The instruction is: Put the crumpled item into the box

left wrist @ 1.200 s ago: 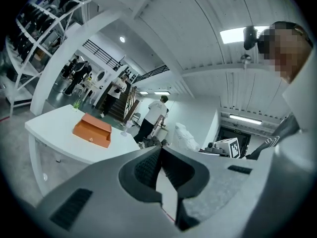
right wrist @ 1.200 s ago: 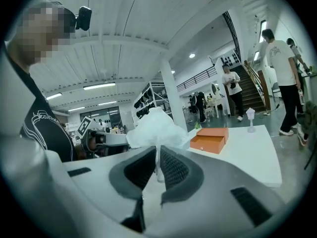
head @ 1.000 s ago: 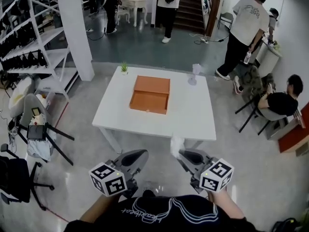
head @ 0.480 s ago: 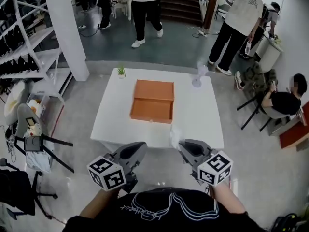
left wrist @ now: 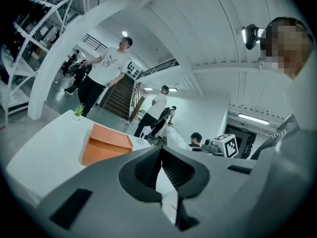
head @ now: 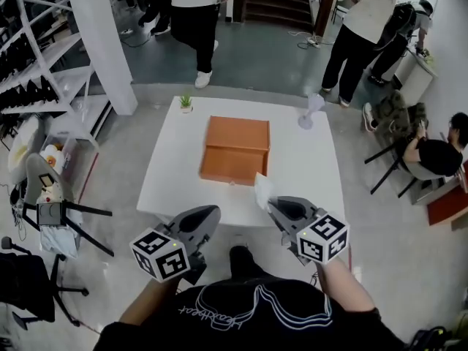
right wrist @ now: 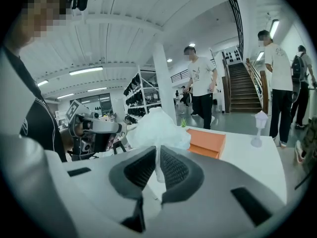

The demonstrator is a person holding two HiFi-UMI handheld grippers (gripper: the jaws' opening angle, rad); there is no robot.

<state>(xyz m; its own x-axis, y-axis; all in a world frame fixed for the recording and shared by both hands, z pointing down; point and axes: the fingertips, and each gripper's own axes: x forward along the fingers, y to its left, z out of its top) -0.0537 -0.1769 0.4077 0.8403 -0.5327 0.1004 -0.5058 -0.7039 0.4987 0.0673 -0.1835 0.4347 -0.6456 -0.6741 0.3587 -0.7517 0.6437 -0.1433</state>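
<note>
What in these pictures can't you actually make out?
- Inside of the orange box: the right gripper view shows only its outer side, and the head view is too small to tell whether anything lies in it.
- Lower part of the crumpled item: hidden between the pads of the right gripper.
- The white object at the far corner of the table: too small in the head view to identify.

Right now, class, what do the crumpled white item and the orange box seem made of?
Crumpled item: likely thin tissue or soft paper, matte, slightly translucent; it bunches in soft folds above the right claw. Box: probably cardboard or painted board, matte orange, flat crisp-edged panels.
</note>
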